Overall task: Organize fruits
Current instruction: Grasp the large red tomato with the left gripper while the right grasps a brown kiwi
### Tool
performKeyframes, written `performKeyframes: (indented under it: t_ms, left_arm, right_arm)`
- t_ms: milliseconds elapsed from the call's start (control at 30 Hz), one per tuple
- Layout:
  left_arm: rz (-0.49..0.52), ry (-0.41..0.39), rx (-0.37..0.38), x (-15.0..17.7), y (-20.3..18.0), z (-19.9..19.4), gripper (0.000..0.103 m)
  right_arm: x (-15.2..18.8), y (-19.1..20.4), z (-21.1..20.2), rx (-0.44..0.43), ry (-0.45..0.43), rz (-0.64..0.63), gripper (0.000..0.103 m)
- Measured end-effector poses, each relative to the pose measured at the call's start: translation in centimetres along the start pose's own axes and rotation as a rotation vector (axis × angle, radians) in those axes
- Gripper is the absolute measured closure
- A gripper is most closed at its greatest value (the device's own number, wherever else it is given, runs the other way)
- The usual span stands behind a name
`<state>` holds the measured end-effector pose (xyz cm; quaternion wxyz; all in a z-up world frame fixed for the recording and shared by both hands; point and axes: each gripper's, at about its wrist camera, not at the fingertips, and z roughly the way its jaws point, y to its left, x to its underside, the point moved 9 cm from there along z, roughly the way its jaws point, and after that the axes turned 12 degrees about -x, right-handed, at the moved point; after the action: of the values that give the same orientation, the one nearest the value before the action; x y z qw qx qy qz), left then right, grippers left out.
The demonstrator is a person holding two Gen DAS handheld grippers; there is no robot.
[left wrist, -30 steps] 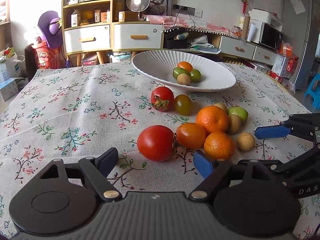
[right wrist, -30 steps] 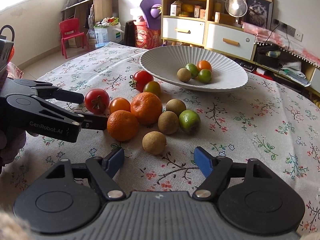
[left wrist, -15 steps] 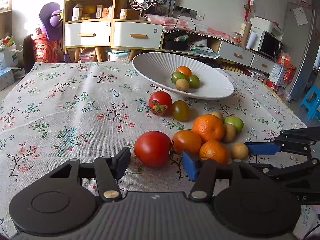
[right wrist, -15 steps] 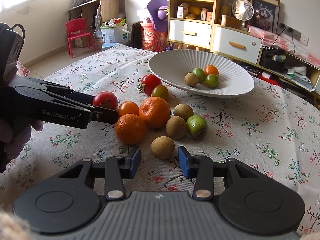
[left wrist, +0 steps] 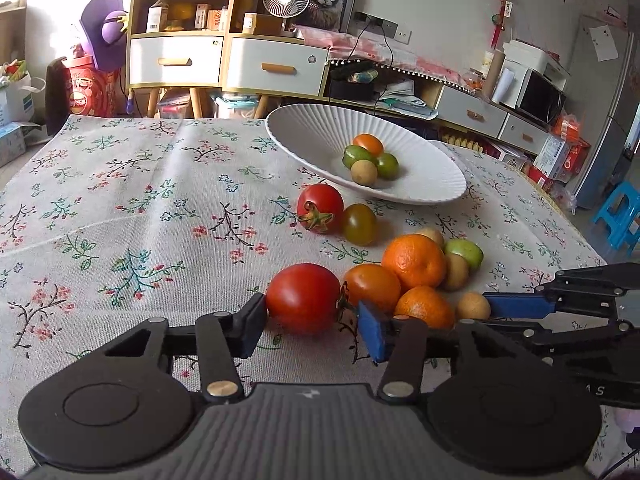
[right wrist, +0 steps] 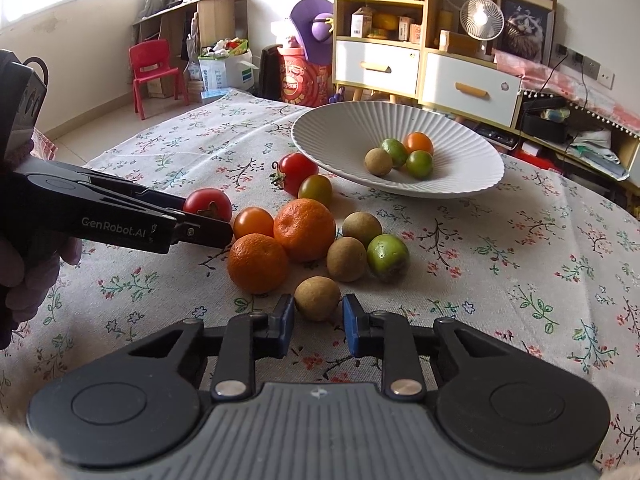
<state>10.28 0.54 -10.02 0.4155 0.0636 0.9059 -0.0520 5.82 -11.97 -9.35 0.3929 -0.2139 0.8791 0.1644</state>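
Loose fruit lies on the flowered tablecloth in front of a white ribbed bowl (left wrist: 424,192) (right wrist: 472,176) that holds several small fruits. My left gripper (left wrist: 312,320) (right wrist: 208,218) has a large red tomato (left wrist: 303,298) (right wrist: 208,202) between its jaws, which are closing. One pad touches the tomato and the blue pad still stands a little off it. My right gripper (right wrist: 319,312) (left wrist: 480,314) is shut on a small brown round fruit (right wrist: 317,298) (left wrist: 473,306), with a pad pressed on each side. Both fruits rest on the cloth.
Two mandarins (right wrist: 306,228), an orange tomato (right wrist: 253,222), two brown fruits (right wrist: 347,258) and a green fruit (right wrist: 387,252) crowd between the grippers. A red tomato (left wrist: 320,206) and an olive one (left wrist: 359,223) lie near the bowl. A gloved hand (right wrist: 24,280) holds the left gripper.
Both grippers' jaws have narrowed from wide open. The left pair has come in around the red tomato. The right pair has closed onto the brown fruit. No fruit has shifted.
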Motion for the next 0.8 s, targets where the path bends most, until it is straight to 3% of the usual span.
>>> performKeyframes:
  t_ms: [800]
  left_arm:
    - [-0.003, 0.008, -0.005, -1.1, -0.2, -1.0, 0.065]
  right_arm:
    - [-2.0, -0.4, -1.5, -0.002, -0.06, 0.021, 0.08]
